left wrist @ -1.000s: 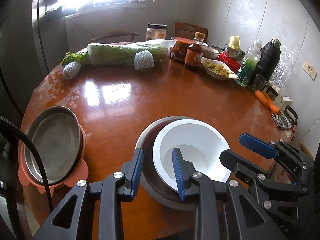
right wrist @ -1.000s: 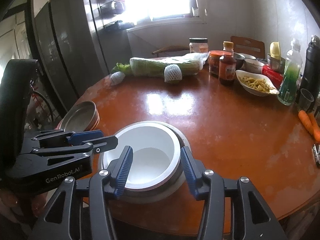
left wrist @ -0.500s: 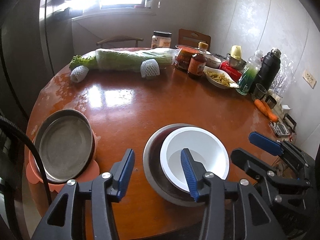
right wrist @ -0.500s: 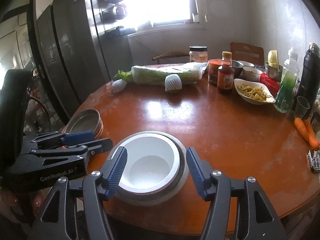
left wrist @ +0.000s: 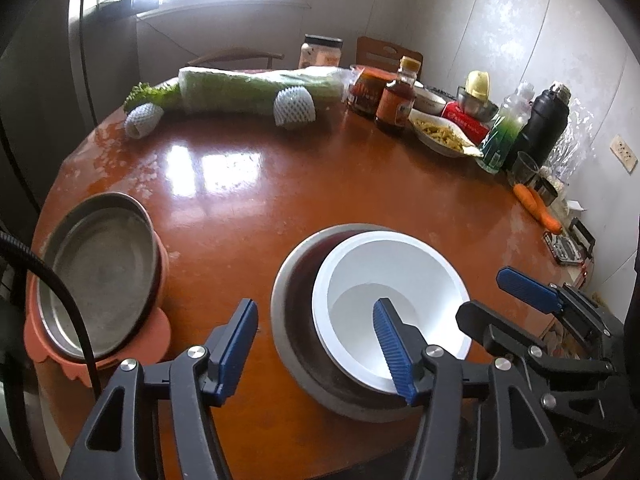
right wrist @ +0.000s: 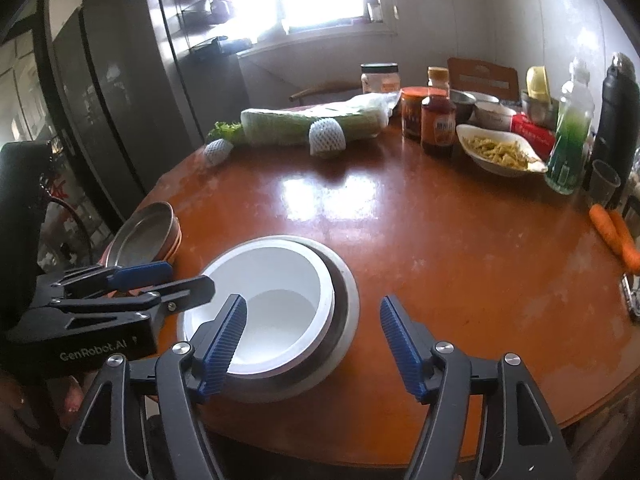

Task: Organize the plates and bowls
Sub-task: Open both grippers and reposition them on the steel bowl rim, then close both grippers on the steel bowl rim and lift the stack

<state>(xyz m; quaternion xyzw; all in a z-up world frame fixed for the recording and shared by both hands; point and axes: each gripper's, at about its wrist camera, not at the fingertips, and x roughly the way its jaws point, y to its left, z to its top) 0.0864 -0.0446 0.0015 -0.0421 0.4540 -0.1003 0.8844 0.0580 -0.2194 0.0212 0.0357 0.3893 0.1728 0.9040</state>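
Observation:
A white bowl (left wrist: 400,280) sits nested inside a larger metal bowl (left wrist: 292,312) near the front edge of the round brown table (left wrist: 280,184). A steel plate (left wrist: 100,272) rests on a pink plate (left wrist: 152,332) at the left edge. My left gripper (left wrist: 316,348) is open and empty, raised just in front of the nested bowls. My right gripper (right wrist: 314,340) is open and empty, above the same white bowl (right wrist: 276,276) and metal bowl (right wrist: 344,300). The stacked plates also show in the right wrist view (right wrist: 140,236).
Along the far side lie wrapped cabbage (left wrist: 256,88), foam-netted fruit (left wrist: 294,106), jars and a sauce bottle (left wrist: 396,100), a dish of food (left wrist: 440,136), a green bottle (left wrist: 504,132), a black flask (left wrist: 544,124), and carrots (left wrist: 536,208) at the right.
Both grippers have opened wider and pulled back and up from the nested bowls. The bowls and plates have not moved.

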